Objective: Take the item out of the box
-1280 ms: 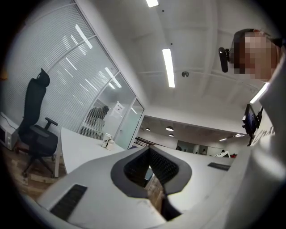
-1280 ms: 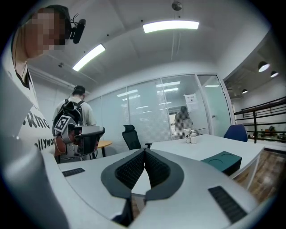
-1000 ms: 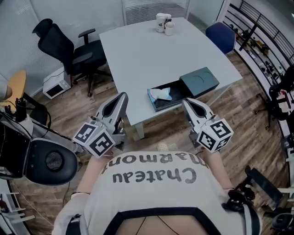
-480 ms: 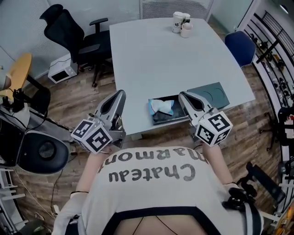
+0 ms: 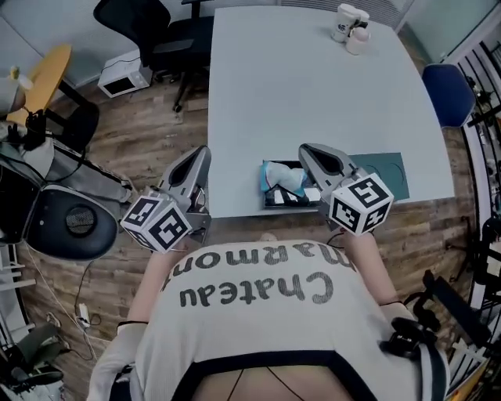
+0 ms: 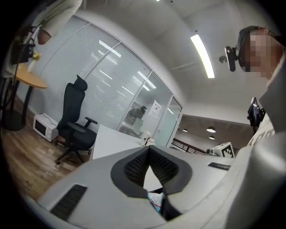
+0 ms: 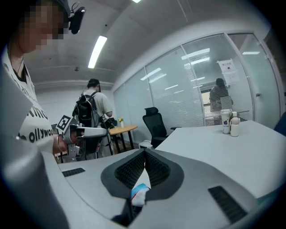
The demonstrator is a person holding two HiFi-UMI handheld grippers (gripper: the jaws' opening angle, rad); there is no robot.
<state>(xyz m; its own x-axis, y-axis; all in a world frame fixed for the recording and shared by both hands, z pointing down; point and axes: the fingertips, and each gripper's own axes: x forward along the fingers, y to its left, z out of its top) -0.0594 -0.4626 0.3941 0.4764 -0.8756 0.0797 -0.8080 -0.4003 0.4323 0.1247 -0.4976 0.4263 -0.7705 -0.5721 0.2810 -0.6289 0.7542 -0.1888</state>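
Note:
An open dark box (image 5: pixel 291 197) lies at the near edge of the grey table (image 5: pixel 313 86). A light blue and white packet (image 5: pixel 283 177) rests inside it, and the box's dark lid (image 5: pixel 385 175) sits just to its right. My right gripper (image 5: pixel 306 149) hovers over the right part of the box, jaws shut and empty; in the right gripper view the packet (image 7: pixel 139 193) shows below them. My left gripper (image 5: pixel 202 150) is shut and empty, held left of the box beside the table's edge. The packet (image 6: pixel 154 202) peeks under its jaws too.
Two cups (image 5: pixel 350 21) stand at the table's far end. A black office chair (image 5: pixel 160 23) and a microwave (image 5: pixel 125 73) on the floor are far left, a blue chair (image 5: pixel 448 94) right. Black equipment (image 5: pixel 66 227) sits left. A person with a backpack (image 7: pixel 93 117) stands in the room.
The table and box have come closer. My right gripper went from beside the box to over its right part. My left gripper stays left of the box, both shut throughout.

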